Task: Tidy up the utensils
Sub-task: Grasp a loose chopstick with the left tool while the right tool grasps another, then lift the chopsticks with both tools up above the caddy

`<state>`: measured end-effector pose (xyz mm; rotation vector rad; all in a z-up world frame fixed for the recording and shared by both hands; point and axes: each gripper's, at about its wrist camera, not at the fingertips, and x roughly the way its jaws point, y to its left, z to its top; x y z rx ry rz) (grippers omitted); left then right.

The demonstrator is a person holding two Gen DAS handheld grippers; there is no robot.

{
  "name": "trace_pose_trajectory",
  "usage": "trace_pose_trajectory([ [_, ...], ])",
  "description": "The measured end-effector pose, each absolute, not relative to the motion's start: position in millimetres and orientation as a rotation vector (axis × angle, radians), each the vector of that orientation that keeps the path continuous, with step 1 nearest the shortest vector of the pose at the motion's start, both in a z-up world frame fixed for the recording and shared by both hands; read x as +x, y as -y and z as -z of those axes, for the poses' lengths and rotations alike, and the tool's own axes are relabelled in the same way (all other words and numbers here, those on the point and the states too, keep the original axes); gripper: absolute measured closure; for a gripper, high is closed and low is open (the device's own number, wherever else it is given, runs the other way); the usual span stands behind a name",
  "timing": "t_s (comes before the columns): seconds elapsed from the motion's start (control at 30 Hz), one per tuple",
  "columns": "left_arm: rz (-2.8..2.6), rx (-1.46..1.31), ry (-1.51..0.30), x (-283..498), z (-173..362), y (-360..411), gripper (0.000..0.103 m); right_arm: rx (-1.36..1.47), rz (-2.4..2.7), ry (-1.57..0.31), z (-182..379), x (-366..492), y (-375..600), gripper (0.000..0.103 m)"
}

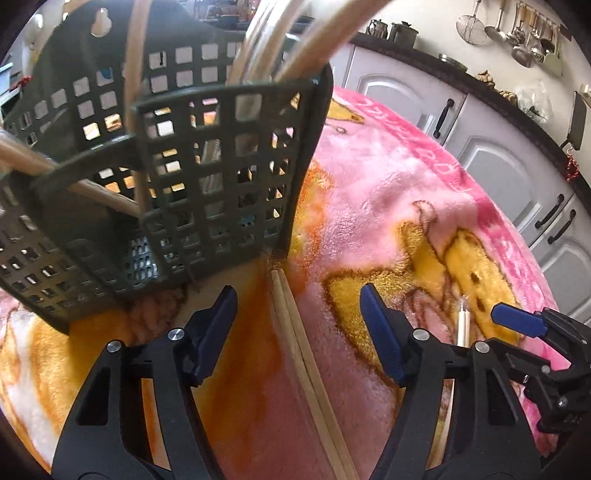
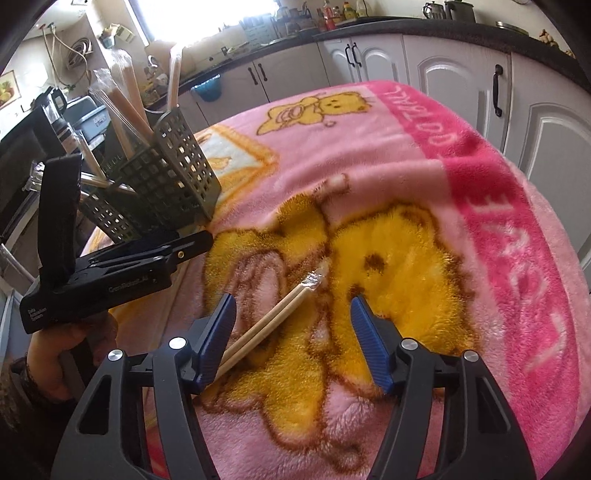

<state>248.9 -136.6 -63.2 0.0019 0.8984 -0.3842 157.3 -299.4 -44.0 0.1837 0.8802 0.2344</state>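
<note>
Left wrist: spread left hand-held gripper (image 1: 298,310) straddles chopsticks (image 1: 295,332) beside basket (image 1: 207,177) edge.

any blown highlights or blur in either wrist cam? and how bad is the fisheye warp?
Right wrist view: window blown out to white, cabinets bow strongly toward the edge, chopsticks sharp. Left wrist view: no clipping, the basket close and slightly soft with backlight through its holes, chopsticks sharp, the hanging utensils bent along the rim.

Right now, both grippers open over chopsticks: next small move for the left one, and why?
Probably lower the left gripper and close on the bare chopstick pair. Its jaws are open and already straddle the pair lying on the pink blanket, pointing toward the slotted utensil caddy.
</note>
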Motion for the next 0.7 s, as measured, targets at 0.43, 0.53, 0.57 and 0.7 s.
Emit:
trace_pose_trajectory([
  [0.43, 0.338, 0.033, -0.916, 263, 70, 146, 0.065, 0.264, -0.227, -0.915, 55, 182, 302, 0.064],
  [0.53, 0.326, 0.026, -0.912, 264, 71, 140, 0.08, 0.235, -0.209, -0.909, 57, 182, 298, 0.082],
  [0.57, 0.327, 0.023, -0.912, 264, 71, 137, 0.084, 0.24, -0.213, -0.906, 57, 182, 299, 0.086],
  [0.7, 0.34, -0.009, -0.922, 264, 71, 128, 0.091, 0.244, -0.235, -0.9, 56, 181, 296, 0.093],
])
